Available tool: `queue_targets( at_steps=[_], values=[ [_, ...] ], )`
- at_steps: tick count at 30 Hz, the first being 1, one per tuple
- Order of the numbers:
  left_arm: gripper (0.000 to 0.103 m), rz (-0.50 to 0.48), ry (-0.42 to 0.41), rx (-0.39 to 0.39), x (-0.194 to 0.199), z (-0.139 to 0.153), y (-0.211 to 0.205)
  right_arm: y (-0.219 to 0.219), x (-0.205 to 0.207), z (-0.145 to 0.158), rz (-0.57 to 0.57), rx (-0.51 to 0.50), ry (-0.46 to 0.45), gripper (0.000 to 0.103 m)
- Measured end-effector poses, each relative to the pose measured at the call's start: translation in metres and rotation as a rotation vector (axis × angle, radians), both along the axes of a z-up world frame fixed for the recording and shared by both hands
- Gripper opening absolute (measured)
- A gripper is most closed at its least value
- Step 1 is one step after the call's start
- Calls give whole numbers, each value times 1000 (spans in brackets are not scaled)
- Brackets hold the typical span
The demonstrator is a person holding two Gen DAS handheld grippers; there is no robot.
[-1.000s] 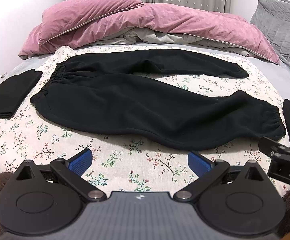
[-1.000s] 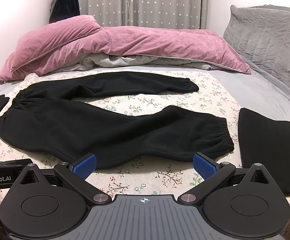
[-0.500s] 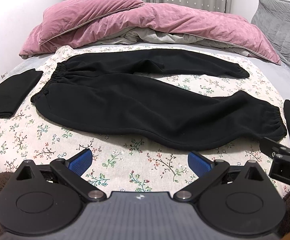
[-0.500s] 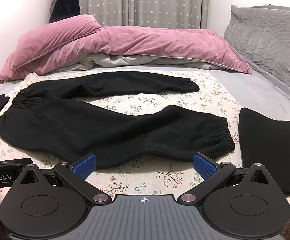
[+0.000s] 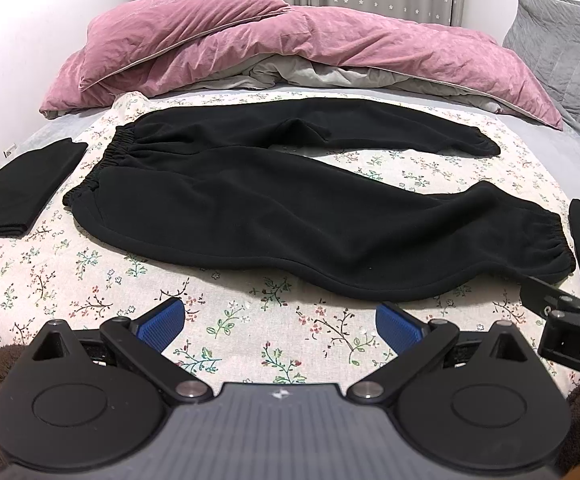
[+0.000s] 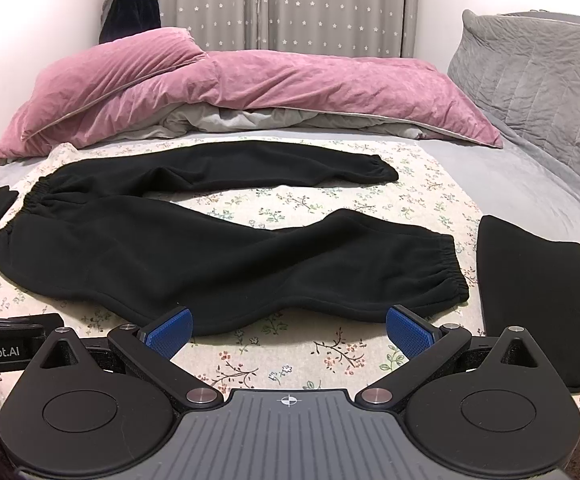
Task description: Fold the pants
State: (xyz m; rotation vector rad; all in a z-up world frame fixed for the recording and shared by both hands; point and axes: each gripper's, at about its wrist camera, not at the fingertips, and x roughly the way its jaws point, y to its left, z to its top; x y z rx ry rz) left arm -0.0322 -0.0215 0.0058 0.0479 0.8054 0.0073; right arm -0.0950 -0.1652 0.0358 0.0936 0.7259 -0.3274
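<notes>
The pants lie crosswise just beyond both empty, spread-open grippers, waistband nearer the left gripper, cuffs nearer the right gripper.

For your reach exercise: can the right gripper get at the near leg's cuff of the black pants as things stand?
Probably yes. The right gripper is open, and only bare floral sheet lies between it and the cuff of the black pants.

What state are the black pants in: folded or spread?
Spread: the black pants lie flat on the floral sheet, legs apart.
</notes>
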Motion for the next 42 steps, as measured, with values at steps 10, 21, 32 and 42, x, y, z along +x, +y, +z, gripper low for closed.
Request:
queue_targets(
  at_steps=[10, 21, 32, 42],
  values=[
    [103, 7, 8, 11, 4, -5, -1, -4, 3, -4, -7, -7, 12, 103],
    [103, 2, -3, -26, 10, -16, -1, -15, 7, -13, 4, -2, 12, 103],
    [103, -131, 1, -49, 32, -42, -7, -128, 30, -40, -57, 114, 124, 103],
    [103, -72, 22, -103, 56, -57, 6, -230, 46, -90, -243, 482, 125, 92]
  ],
)
